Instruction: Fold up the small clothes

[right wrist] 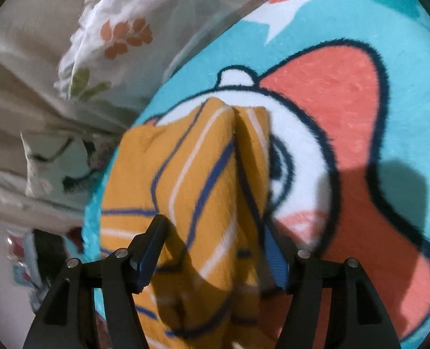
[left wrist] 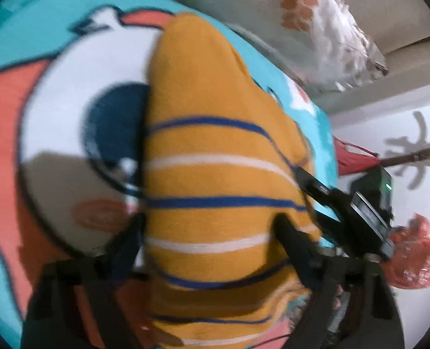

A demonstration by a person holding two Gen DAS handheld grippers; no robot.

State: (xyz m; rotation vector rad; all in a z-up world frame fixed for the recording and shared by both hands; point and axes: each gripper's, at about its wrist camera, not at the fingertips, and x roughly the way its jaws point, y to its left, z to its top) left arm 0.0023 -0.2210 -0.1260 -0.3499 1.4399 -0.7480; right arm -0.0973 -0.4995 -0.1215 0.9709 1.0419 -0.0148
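Note:
A small mustard-yellow garment (left wrist: 215,174) with blue and white stripes lies bunched on a teal cartoon blanket (left wrist: 17,29). In the left wrist view my left gripper (left wrist: 209,232) stands with its jaws wide apart, and the cloth fills the gap between them. My right gripper's black body (left wrist: 369,212) shows at the garment's right edge. In the right wrist view the garment (right wrist: 203,180) is folded into a ridge between my right gripper's (right wrist: 215,232) spread fingers (right wrist: 153,241). The fingertips are partly hidden by cloth. The frames are blurred.
The teal blanket (right wrist: 404,116) with a white and coral cartoon face covers the surface. A floral white pillow (right wrist: 121,37) and beige bedding (right wrist: 19,93) lie beyond its edge. A red plastic bag (left wrist: 415,258) and a red item (left wrist: 351,160) lie on the pale floor.

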